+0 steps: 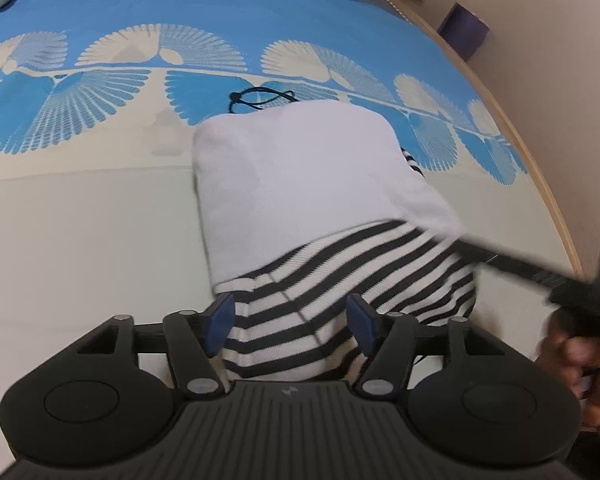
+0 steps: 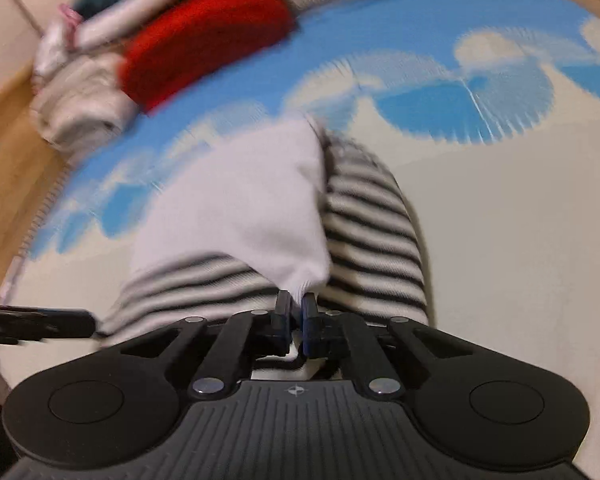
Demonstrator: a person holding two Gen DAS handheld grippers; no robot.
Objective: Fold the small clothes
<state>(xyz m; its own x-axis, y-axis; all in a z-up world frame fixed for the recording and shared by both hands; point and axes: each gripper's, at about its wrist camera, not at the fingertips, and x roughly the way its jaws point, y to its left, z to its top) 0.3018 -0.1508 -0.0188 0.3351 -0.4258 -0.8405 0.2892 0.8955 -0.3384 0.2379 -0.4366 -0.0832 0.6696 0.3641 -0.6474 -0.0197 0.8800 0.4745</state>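
Bed cover (image 1: 80,220): blue and cream, printed with fan shapes; spreads ahead of both pairs of fingers and under all else.

Striped garment (image 1: 340,280): black and white stripes, lying on the cover. Its near edge runs between the left fingers and on beneath that gripper's body. In the right wrist view it lies just ahead of and to both sides of the right fingers.

White cloth (image 1: 300,168): plain, lying on top of the striped garment, ahead of the left fingers. Whether it is a separate piece or part of the striped garment cannot be told. One corner reaches down into the right fingers.

Red item (image 2: 204,40): far ahead and left of the right fingers, at the far end of the bed; blurred.

Pale bundles (image 2: 80,108): beside the red item, left of it; blurred.

Left gripper (image 1: 292,320): fingers apart, blue pads either side of the striped fabric, not pressing it.

Right gripper (image 2: 296,312): fingers together, clamped on the corner of the white cloth. It appears as a blurred dark bar at the right of the left wrist view.

Black cord (image 1: 260,98): thin loop on the cover, just beyond the white cloth's far edge.
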